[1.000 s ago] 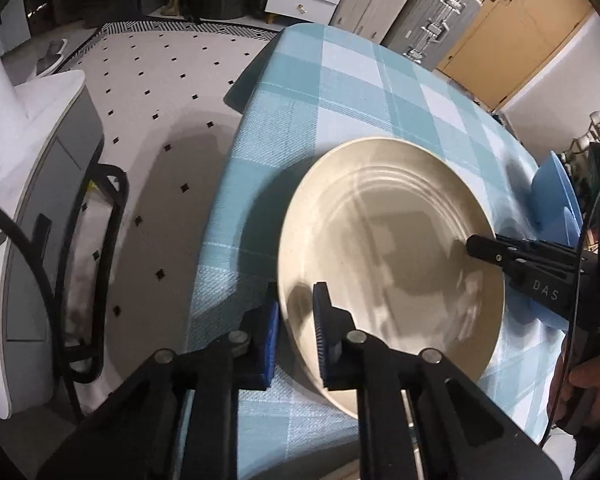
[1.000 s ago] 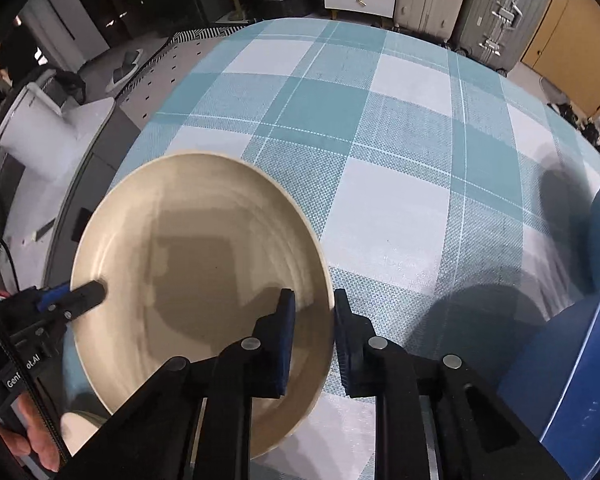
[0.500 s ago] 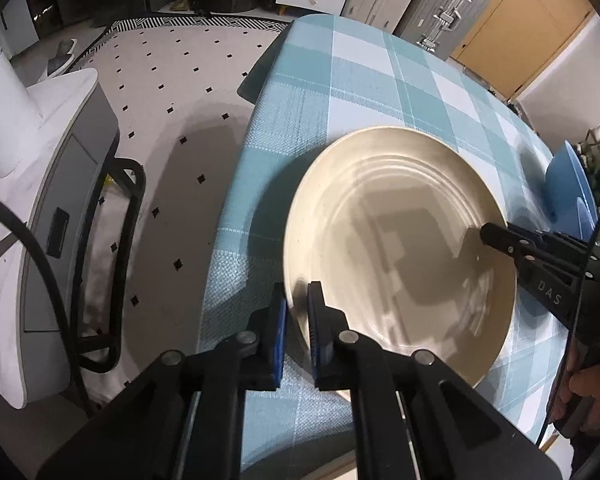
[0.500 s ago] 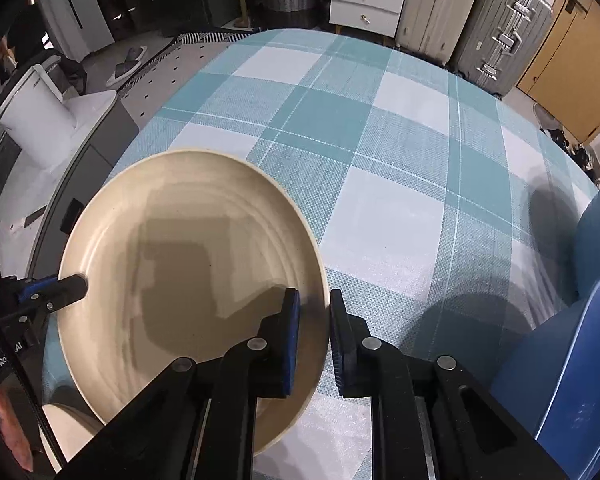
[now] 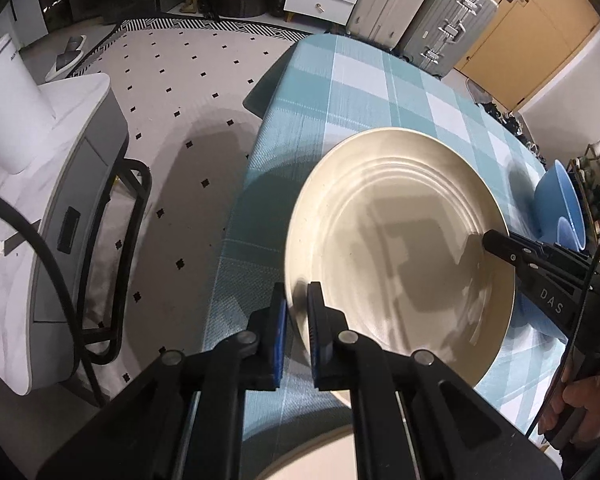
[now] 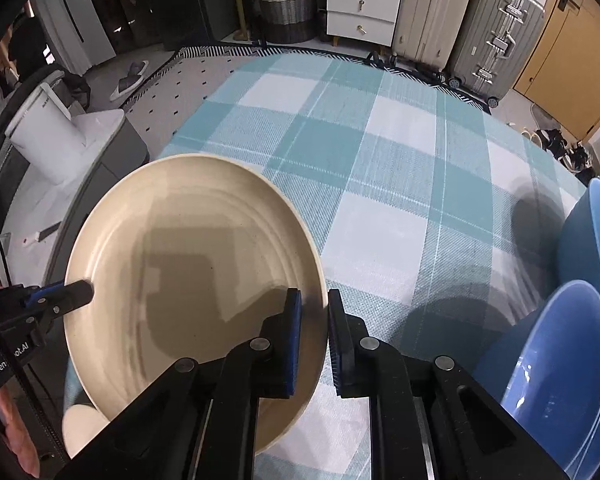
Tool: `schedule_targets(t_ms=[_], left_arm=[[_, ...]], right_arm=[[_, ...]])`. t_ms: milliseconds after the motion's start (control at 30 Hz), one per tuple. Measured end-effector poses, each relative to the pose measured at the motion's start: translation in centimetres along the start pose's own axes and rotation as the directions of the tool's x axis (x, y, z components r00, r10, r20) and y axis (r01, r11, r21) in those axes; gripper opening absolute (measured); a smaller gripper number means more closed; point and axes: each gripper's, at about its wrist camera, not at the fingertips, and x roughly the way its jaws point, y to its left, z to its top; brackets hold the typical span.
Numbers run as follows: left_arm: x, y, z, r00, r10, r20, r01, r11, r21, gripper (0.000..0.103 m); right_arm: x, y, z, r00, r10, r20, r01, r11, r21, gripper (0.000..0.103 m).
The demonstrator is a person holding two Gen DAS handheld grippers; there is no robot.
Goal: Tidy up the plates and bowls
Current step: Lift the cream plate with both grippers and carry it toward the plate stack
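We take the cream plate (image 5: 400, 256) as our landmark. Nearest us, our left gripper (image 5: 297, 312) has its fingers clenched on the plate's rim at one side, and our right gripper (image 6: 312, 320) has its fingers clenched on the rim at the opposite side, so the plate hangs between the two. It sits slightly tilted above the bench (image 6: 380, 160) with its checked cloth, near the bench's close corner; a shadow beneath it suggests it is clear of the cloth, though we cannot see the underside.

Just under the plate's near edge a pale round rim (image 5: 312, 456) shows, perhaps another dish, but too little is visible for us to tell.

Beyond the plate on the right gripper's side, two blue bowls (image 6: 560, 380) stand close together near the bench's edge, the nearer overlapping the farther. Whether they are properly nested we cannot say.

Farther off, the bench past the plate carries nothing we can see.

We judge the work to be early or midway: one plate is in hand and not yet set down, and the bowls are loosely grouped. Placing this plate and tidying the bowls into a stack appear to remain.
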Motion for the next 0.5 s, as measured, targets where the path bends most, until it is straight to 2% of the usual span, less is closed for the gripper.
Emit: schedule_targets(t_ms=[233, 500], left_arm=[[-2.8, -0.2, -1.1, 1.0, 0.01, 0.017, -0.01, 1.0, -0.006, 0.007], [-6.0, -0.6, -4.0, 0.999, 0.012, 0.034, -0.011, 1.0, -0.009, 0.007]], right_arm=[[-2.7, 0.7, -1.0, 1.0, 0.011, 0.011, -0.011, 1.0, -0.001, 0.012], [-6.2, 1.5, -4.4, 0.999, 0.04, 0.027, -0.04, 0.999, 0.011, 0.012]])
